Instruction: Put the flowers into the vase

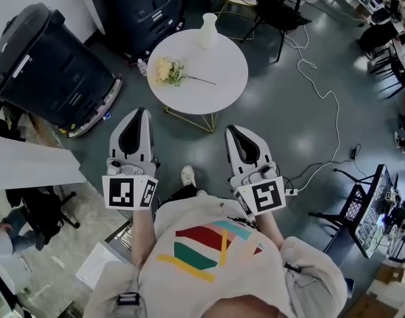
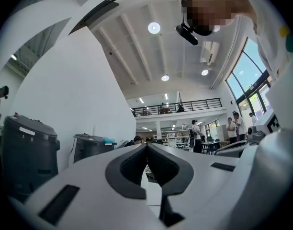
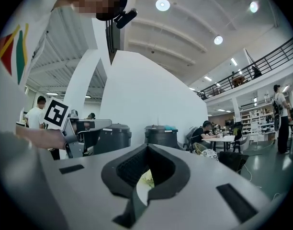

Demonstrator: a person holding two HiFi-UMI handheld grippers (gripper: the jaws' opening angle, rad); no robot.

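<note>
A bunch of yellow flowers [image 1: 168,70] lies on the left side of a round white table [image 1: 216,78], its stem pointing right. A white vase [image 1: 208,30] stands upright at the table's far edge. My left gripper [image 1: 139,111] and right gripper [image 1: 229,128] hover side by side over the floor, short of the table's near edge, both pointing toward it. Both are shut and hold nothing. In the left gripper view the jaw tips [image 2: 146,145] meet. Those in the right gripper view [image 3: 146,146] also meet, and a bit of the flowers [image 3: 146,178] shows through the gap below.
Two big dark bins stand at the left [image 1: 44,65] and behind the table [image 1: 139,12]. A black chair [image 1: 278,8] is beyond the table on the right. A white cable [image 1: 321,91] snakes across the floor to the right, near a black crate [image 1: 355,207].
</note>
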